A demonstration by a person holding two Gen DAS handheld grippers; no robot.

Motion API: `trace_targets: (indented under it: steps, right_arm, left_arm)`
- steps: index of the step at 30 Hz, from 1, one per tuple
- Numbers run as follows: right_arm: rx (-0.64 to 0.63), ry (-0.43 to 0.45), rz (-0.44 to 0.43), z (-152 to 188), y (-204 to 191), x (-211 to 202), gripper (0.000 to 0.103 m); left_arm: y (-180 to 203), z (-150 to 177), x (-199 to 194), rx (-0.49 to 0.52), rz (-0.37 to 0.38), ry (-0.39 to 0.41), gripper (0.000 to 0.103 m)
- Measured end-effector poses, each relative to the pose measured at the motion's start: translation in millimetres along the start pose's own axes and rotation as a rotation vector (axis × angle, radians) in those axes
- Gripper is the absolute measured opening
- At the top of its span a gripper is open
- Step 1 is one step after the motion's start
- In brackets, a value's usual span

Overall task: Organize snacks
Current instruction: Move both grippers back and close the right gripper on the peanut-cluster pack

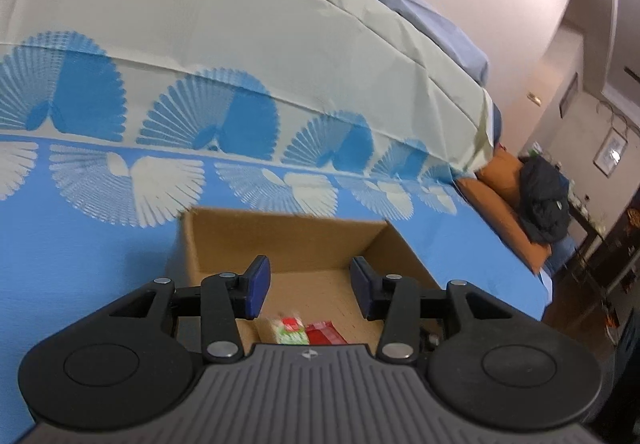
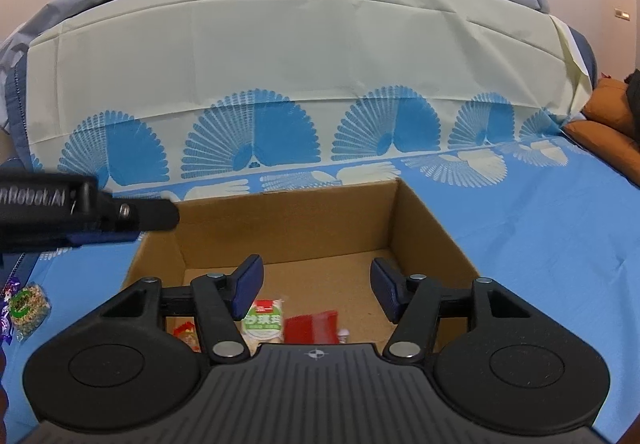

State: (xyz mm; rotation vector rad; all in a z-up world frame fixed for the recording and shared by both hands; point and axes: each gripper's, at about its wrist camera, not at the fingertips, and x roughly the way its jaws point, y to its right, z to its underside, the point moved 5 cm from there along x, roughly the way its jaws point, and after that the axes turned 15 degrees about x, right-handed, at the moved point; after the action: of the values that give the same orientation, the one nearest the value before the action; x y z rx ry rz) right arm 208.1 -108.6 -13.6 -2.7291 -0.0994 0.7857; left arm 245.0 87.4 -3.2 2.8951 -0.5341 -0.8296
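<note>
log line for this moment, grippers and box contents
left gripper: open, empty | right gripper: open, empty | cardboard box: snack packets inside

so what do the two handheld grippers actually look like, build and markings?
Both match: left gripper and right gripper have black linkage arms with silver pivot pins, dark blue finger pads, round black side housings and a ribbed grey body bearing a small crosshair mark. Seen side-on from the right wrist, the left shows partial white lettering.

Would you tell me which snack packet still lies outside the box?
The green-labelled grain bar left of the box, on the blue cloth; the others lie inside.
</note>
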Motion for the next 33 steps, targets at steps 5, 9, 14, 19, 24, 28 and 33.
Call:
trace_targets:
  steps: [5,9,14,19,24,28,33]
  right_arm:
    - [-0.043,0.025,-0.052,10,-28,-3,0.062]
    - [-0.082,0.034,-0.122,19,-55,-9,0.064]
    - [-0.117,-0.031,-0.22,18,-104,-12,0.07]
    - [-0.16,-0.167,-0.364,6,-185,3,0.08]
    - [-0.225,-0.365,-0.489,31,-269,41,0.089]
    - [-0.358,-0.472,-0.519,75,-322,76,0.094]
    - [-0.42,-0.544,-0.511,121,-358,114,0.096]
  left_arm:
    - [-47,-9,-18,-0.091,-0.089,0.025,0.041]
    - [-102,-9,-39,-0.226,-0.199,0.054,0.027]
    - [-164,-17,-76,-0.259,-0.407,0.116,0.026]
    - [-215,-17,-114,-0.329,-0.556,0.168,0.026]
    - [-245,-14,-149,-0.37,-0.664,0.216,0.026]
    - [-263,-11,-174,-0.413,-0.723,0.244,0.026]
    - [-275,-10,-183,-0.416,-0.729,0.239,0.027]
